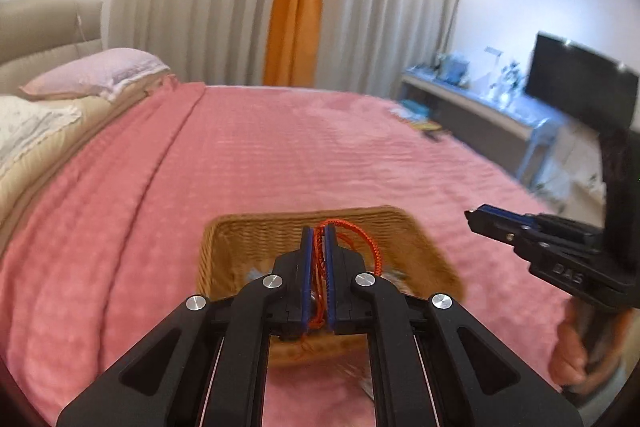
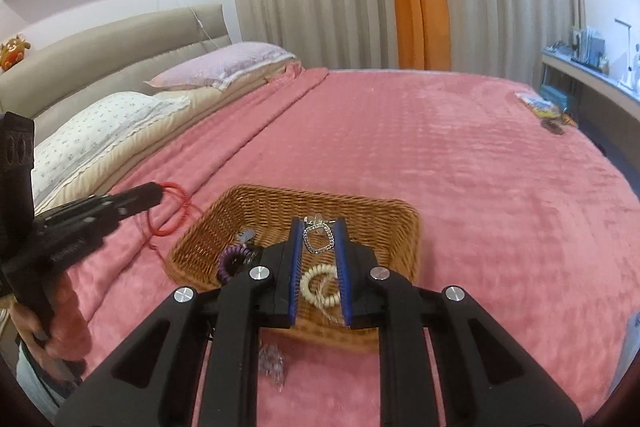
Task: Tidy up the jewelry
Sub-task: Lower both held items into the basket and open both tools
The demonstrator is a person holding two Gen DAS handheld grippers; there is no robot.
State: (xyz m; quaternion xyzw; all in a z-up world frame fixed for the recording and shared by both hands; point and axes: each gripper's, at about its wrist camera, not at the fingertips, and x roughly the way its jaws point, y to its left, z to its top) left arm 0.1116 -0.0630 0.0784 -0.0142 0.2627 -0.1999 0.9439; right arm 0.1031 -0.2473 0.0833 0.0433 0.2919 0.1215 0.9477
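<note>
I hold my left gripper (image 1: 317, 233) clamped tight on a red cord bracelet (image 1: 360, 235), whose loop hangs out past the pads above the wicker basket (image 1: 248, 239) at twelve o'clock. My right gripper (image 2: 317, 227) is pinched on a silver chain piece (image 2: 319, 237) with a rectangular link, lifted over the same basket. Inside the basket I see a cream coil hair tie (image 2: 318, 285) under the right gripper, and a purple coil hair tie (image 2: 232, 259) at nine o'clock from it. The basket sits on the pink bed cover (image 2: 480, 187). A small clear beaded item (image 2: 272, 367) lies on the cover at six o'clock of the basket.
</note>
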